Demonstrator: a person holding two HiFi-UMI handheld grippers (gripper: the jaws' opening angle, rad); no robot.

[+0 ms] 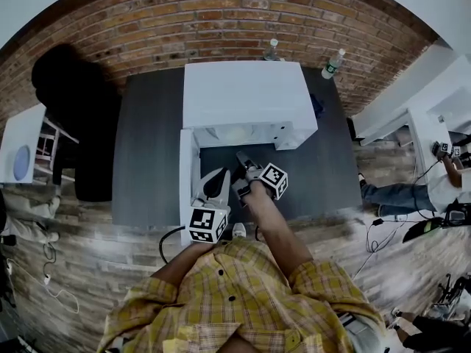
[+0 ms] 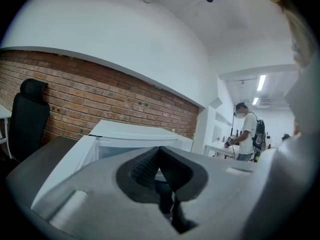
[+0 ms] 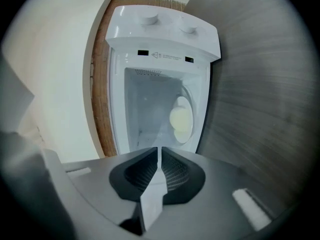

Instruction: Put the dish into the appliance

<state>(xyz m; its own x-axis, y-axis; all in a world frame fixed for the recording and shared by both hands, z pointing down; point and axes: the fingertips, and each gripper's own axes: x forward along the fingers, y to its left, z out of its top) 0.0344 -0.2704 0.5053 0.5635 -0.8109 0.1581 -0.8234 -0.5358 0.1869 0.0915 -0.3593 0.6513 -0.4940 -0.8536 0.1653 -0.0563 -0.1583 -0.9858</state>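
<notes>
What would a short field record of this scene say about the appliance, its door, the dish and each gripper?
appliance: white, on the dark table
door: open, swung left
dish: pale, round, inside the appliance
left gripper: jaws together, nothing between them
right gripper: jaws closed on a thin white strip, identity unclear

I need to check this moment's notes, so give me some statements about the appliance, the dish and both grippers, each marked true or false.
The appliance has its door open. True.
A pale round dish lies inside the appliance. True.
The left gripper holds the dish. False: its jaws are together with nothing between them.
The right gripper has its jaws wide apart. False: they are closed on a thin white piece.
The appliance stands on a red table. False: the table is dark grey.
</notes>
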